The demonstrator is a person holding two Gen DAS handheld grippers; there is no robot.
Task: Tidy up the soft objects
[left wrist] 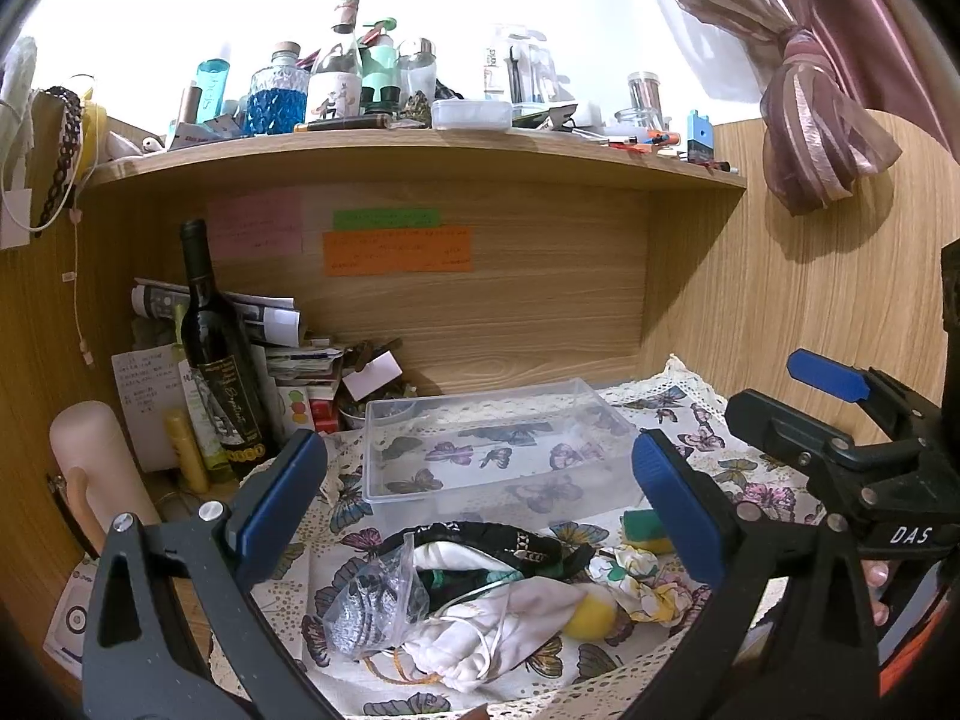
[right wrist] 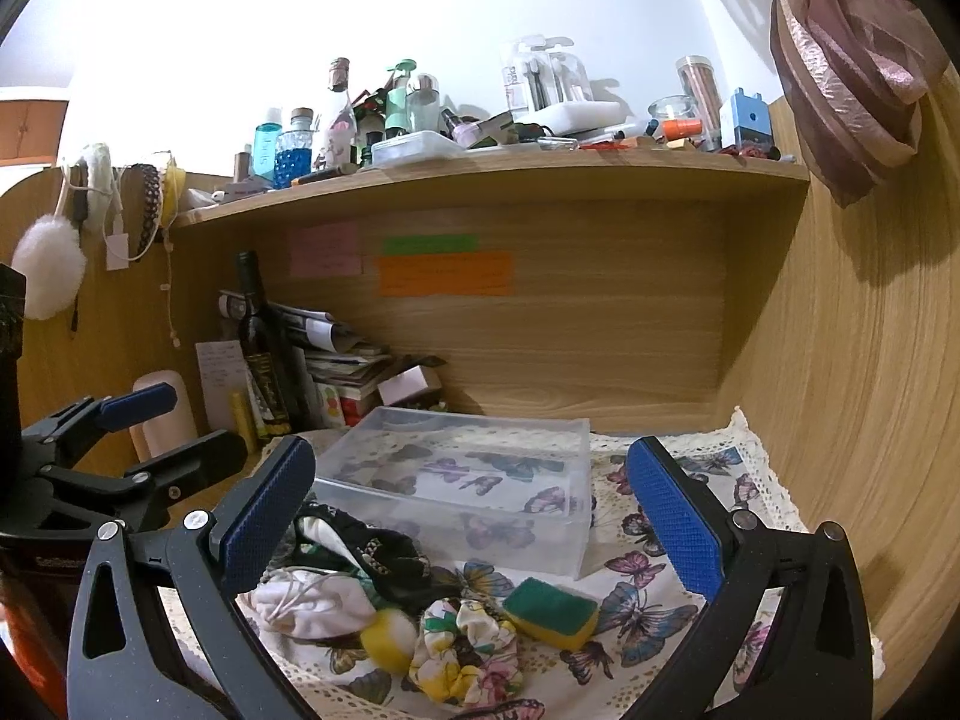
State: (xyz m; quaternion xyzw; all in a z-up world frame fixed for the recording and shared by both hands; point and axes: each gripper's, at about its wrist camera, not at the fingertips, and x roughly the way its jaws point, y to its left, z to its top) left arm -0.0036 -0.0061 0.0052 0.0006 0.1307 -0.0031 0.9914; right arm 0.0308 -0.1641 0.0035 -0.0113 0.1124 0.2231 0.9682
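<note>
A pile of soft things lies on the butterfly cloth point(right wrist: 648, 600) in front of a clear plastic box point(left wrist: 498, 444), which also shows in the right wrist view point(right wrist: 456, 480). The pile holds a black patterned cloth point(left wrist: 510, 546), a white drawstring pouch point(right wrist: 312, 600), a yellow ball point(right wrist: 387, 639), a floral scrunchie point(right wrist: 468, 648), a green-and-yellow sponge point(right wrist: 549, 603) and a clear zip bag point(left wrist: 372, 600). My left gripper point(left wrist: 480, 516) is open and empty above the pile. My right gripper point(right wrist: 468, 516) is open and empty above the scrunchie and sponge; it also shows in the left wrist view point(left wrist: 786, 396).
A dark wine bottle point(left wrist: 219, 360), papers and small boxes crowd the back left corner. A pink cylinder point(left wrist: 90, 462) stands at the left. A shelf point(left wrist: 420, 150) full of bottles runs overhead. Wooden walls close the back and right. A curtain point(left wrist: 810, 138) hangs upper right.
</note>
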